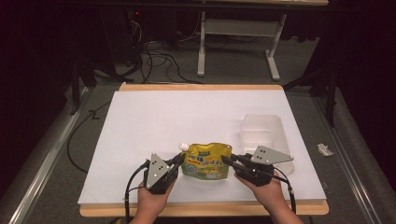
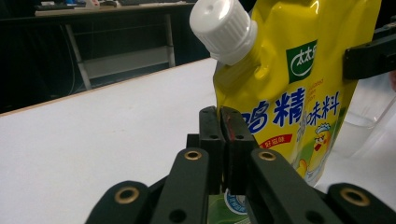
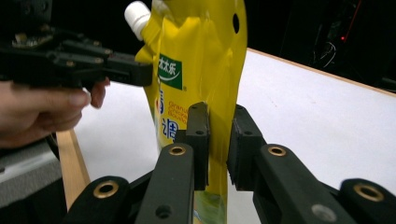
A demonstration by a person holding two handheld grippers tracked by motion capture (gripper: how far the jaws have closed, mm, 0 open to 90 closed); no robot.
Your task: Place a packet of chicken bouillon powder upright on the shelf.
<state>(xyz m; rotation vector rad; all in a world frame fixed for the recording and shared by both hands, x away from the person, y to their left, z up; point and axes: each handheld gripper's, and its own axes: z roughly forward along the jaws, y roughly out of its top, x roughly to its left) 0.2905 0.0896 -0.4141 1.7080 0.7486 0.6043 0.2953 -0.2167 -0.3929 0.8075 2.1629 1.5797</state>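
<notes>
While the yellow spouted pouch [image 1: 207, 161] is sitting at the lower middle of the desk [image 1: 140, 121], the left gripper [image 1: 178, 160] and right gripper [image 1: 226, 161] are pinching its opposite edges with narrow jaws, so grasping seems finished and moving it remains

The room is dark all around. A white desk frame [image 1: 236, 44] stands at the back on a grey carpet [image 1: 224, 70]. Black cables [image 1: 159, 58] lie on the floor.

The right tongs [image 3: 218, 140] pinch the yellow pouch's [image 3: 201, 56] edge, left tongs [image 3: 135, 72] gripping opposite.
</notes>
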